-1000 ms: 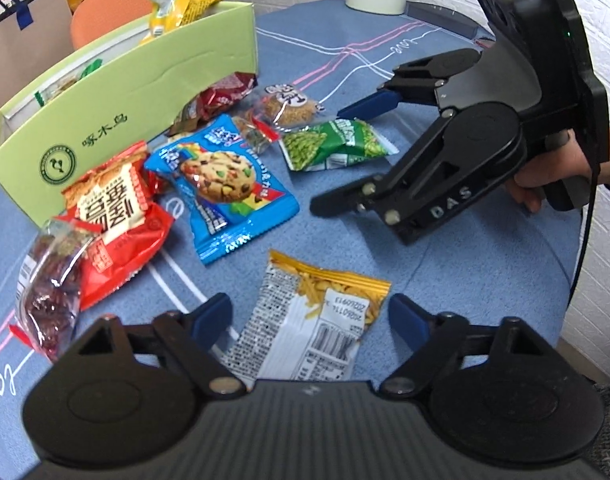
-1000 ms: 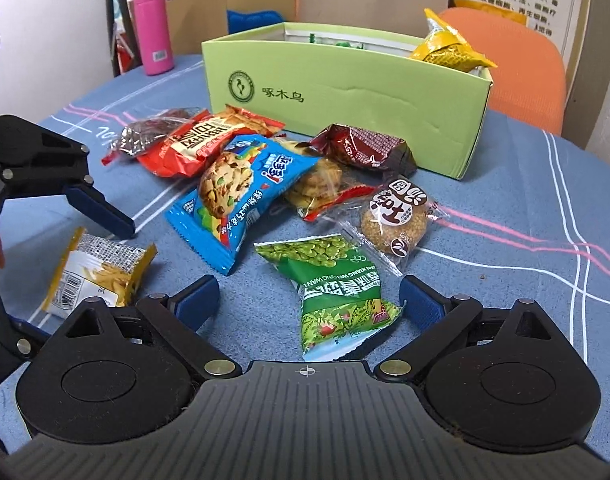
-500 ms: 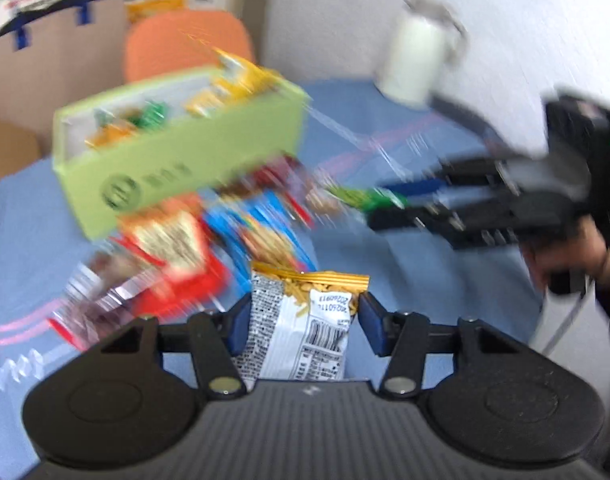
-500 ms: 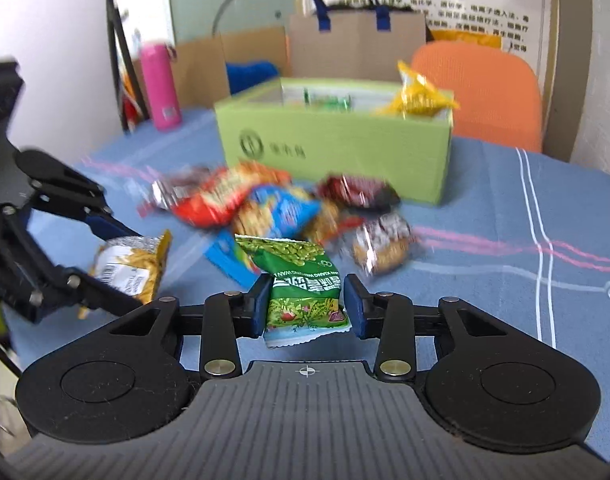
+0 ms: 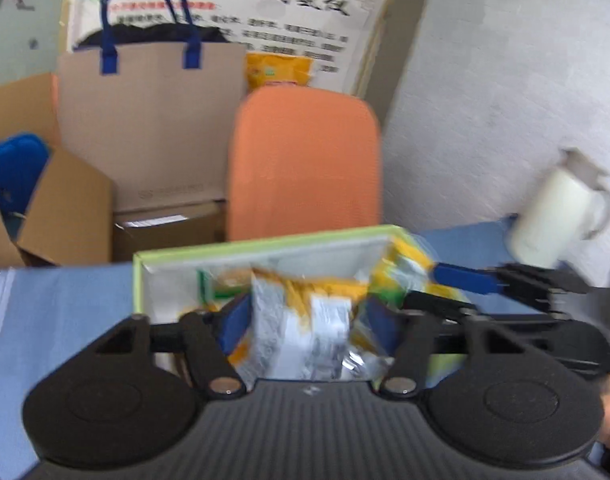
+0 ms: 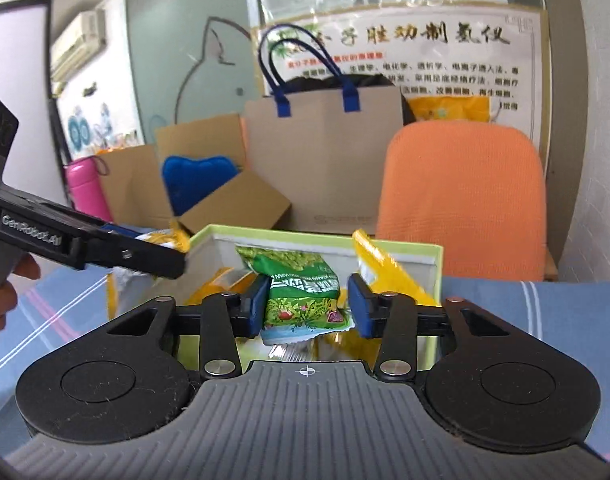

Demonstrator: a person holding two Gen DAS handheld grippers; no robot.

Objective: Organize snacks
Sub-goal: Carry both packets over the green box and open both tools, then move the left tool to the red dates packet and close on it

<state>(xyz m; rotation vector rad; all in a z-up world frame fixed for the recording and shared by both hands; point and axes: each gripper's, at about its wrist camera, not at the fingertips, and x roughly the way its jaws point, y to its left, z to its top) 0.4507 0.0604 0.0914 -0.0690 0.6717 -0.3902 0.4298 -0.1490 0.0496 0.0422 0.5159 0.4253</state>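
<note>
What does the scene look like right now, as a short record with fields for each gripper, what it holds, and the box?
left gripper: over the open box, jaws appear parted
left item: silver and yellow snack packet, between the fingers, blurred
right gripper: over the open box, jaws slightly apart
right item: green pea packet, touching one pad, a gap at the other
box: green box, already has yellow packets inside
behind box: orange chair, paper bag
</note>
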